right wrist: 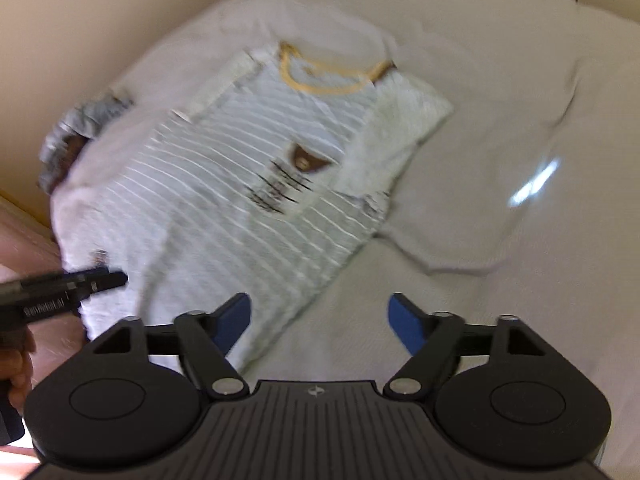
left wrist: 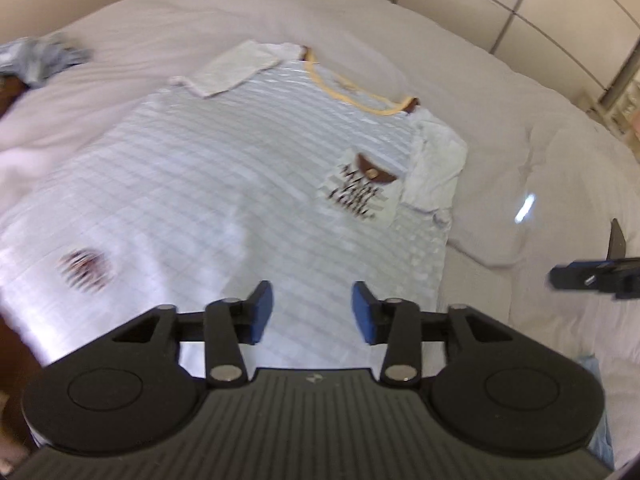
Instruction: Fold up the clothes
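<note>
A pale striped T-shirt (left wrist: 224, 168) is lying spread out, front up, on a bed (left wrist: 520, 140) covered with a white sheet, its yellow-trimmed collar (left wrist: 352, 92) pointing away from both cameras. Both short sleeves are being shown folded in over the body, and a chest pocket (left wrist: 360, 190) with dark lettering is facing up. The left gripper (left wrist: 312, 312) is being held above the shirt's lower part, its blue pads parted with nothing between them. The right gripper (right wrist: 320, 320) is being held above the shirt's side edge and the bare sheet, its jaws spread wide and empty. A crumpled grey garment (right wrist: 76, 136) is lying at the bed's far left edge, well apart from the shirt.
</note>
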A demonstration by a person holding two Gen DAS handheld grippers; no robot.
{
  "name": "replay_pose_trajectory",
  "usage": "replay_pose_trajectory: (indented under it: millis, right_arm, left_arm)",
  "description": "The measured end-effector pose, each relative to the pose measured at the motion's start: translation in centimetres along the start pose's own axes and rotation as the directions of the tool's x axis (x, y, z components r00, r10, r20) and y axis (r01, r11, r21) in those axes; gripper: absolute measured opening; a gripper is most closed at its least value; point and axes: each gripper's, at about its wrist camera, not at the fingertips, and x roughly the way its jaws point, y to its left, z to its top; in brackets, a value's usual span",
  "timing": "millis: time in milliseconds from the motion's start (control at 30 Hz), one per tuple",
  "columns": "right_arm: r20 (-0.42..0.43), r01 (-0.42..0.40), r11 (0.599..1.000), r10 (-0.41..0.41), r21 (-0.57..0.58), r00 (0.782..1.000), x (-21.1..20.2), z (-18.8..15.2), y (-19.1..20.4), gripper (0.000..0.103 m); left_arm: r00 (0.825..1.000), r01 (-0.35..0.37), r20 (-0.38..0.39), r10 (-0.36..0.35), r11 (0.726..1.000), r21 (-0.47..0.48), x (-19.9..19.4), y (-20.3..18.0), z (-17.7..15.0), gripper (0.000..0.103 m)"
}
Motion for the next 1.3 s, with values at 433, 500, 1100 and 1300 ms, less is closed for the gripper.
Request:
replay_pose_trajectory:
  millis: [433,500,1100,1300]
  right_arm:
    - [0.024,-0.057,0.994,0.059,-0.092,0.998,-7.5,-4.6,5.3,0.099]
    - [0.021,-0.067,0.993,0.069,-0.096,0.997,-7.6,-5.4,6.4,0.099]
    - [-0.045,0.15,0.987,-0.148,0.059,0.988,-4.2,-11.6,19.5,0.099]
    - [-0.058,0.184,0.978,-0.179,0.093,0.982,-4.1,-12.3,20.6,0.099]
  left_arm:
    - [0.955,-0.289,0.038,0.293,0.954,-0.076,-15.6,5.9,-9.7,0.102]
    - [0.949,-0.312,0.027,0.314,0.948,-0.066,-16.4,7.5,-10.3,0.102]
    - [0.991,-0.127,0.072,0.115,0.973,0.195,-14.5,19.9,-6.7,0.102]
    - [0.993,-0.105,0.078,0.087,0.962,0.251,-13.6,19.8,-5.1,0.102]
